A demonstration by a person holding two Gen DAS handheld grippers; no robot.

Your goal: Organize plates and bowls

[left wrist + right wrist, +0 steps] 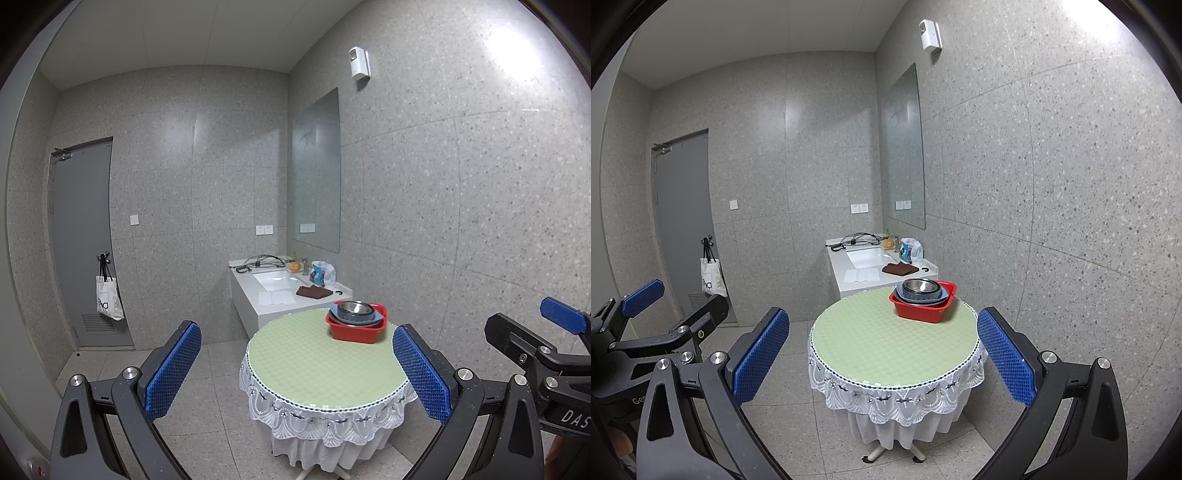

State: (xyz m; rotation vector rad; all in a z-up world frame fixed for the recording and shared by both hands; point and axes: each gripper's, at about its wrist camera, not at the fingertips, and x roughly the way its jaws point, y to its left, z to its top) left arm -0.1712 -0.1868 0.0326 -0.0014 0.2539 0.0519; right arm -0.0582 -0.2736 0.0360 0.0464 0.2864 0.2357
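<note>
The left gripper (297, 371) and right gripper (882, 356), both blue-padded with jaws spread wide and holding nothing, hang well short of the round green-topped table (886, 347). At the table's far right edge sits a red plastic basin (923, 308) with stacked blue plates and a steel bowl (919, 286) inside.

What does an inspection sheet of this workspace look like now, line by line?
Surface: round table with a pale green top and a white lace skirt, bare except for one basin.
Job's things: red basin at the table's far right holds stacked blue dishes with a steel bowl on top.
Clutter: nothing seen on the table.
Grippers: left gripper and right gripper both open, fingers wide apart, short of the table, holding nothing.
Cables: black cable coiled on the counter behind the sink.
Surroundings: brown cloth, mirror, grey door, tote bag hanging from its handle.
</note>
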